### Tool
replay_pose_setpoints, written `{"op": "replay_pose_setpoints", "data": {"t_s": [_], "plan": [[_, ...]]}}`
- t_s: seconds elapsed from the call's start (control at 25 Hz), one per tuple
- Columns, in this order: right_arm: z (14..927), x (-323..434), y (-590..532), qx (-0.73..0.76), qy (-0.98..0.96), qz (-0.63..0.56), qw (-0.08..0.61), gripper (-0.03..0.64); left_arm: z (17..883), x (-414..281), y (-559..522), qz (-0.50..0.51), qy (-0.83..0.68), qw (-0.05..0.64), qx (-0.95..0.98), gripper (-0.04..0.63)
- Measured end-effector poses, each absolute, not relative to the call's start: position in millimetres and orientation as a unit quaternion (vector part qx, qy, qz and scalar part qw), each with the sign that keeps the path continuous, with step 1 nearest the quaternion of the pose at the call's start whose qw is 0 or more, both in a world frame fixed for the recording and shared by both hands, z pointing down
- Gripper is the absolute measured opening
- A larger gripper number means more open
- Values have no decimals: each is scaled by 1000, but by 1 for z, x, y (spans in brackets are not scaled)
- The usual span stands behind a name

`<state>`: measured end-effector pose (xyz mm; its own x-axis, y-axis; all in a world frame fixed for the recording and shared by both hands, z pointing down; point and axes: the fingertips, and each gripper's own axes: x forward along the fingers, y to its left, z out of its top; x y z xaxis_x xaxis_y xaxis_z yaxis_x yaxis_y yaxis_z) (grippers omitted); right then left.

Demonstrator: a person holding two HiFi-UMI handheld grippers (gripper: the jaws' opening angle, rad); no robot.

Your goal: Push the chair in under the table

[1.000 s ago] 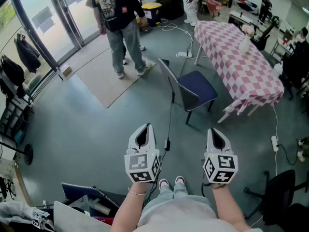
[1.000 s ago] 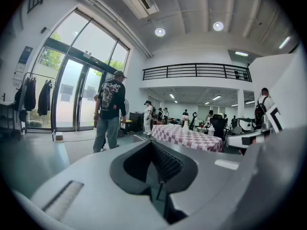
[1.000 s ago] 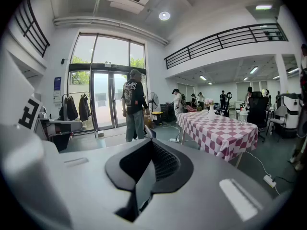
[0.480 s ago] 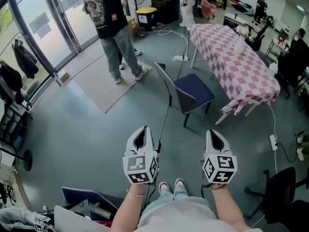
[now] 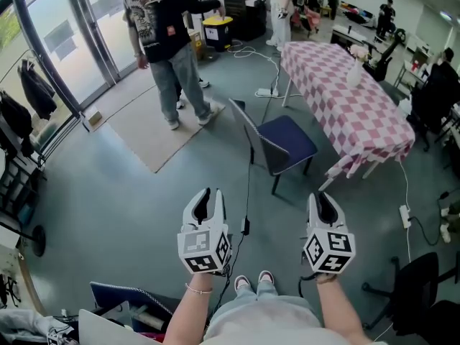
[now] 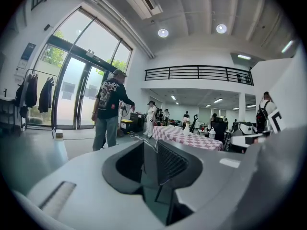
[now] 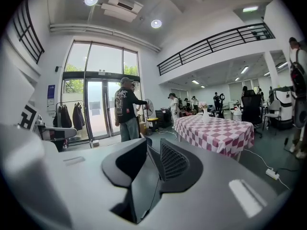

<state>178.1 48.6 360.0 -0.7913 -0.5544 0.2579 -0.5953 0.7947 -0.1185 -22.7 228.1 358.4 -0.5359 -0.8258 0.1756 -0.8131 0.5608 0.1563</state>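
The chair (image 5: 286, 141), with a dark blue seat and a grey back, stands on the floor pulled out from the long table (image 5: 347, 95) under its pink-and-white checked cloth. The chair's back faces me. Both grippers hang in the air in front of my body, well short of the chair. My left gripper (image 5: 207, 196) (image 6: 149, 169) is opening its jaws and holds nothing. My right gripper (image 5: 323, 201) (image 7: 151, 174) is opening too, also with nothing between its fingers. From the right gripper view the table (image 7: 216, 131) lies ahead to the right.
A person in a black shirt (image 5: 162, 42) stands on a floor mat (image 5: 154, 128) by the glass doors. Cables and a power strip (image 5: 403, 215) lie on the floor. A white vase (image 5: 353, 74) stands on the table. A black office chair (image 5: 417, 293) is at my right, coats (image 5: 29, 95) at my left.
Both grippers' jaws have parted from shut. The hands have stayed where they were. The person in black has shifted a little on the mat.
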Motion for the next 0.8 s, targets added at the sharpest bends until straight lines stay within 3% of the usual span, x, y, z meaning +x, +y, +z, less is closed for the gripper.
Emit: {"op": "replay_pose_setpoints", "data": {"t_s": [0.16,0.8], "plan": [[360,179,40,316,-937,107,102,147,360,-31,228,-31,-878,116,462,124],[388,172,-39,339,-924,134,118,149,372,-72,185,-19,-894,123,431,103]]}}
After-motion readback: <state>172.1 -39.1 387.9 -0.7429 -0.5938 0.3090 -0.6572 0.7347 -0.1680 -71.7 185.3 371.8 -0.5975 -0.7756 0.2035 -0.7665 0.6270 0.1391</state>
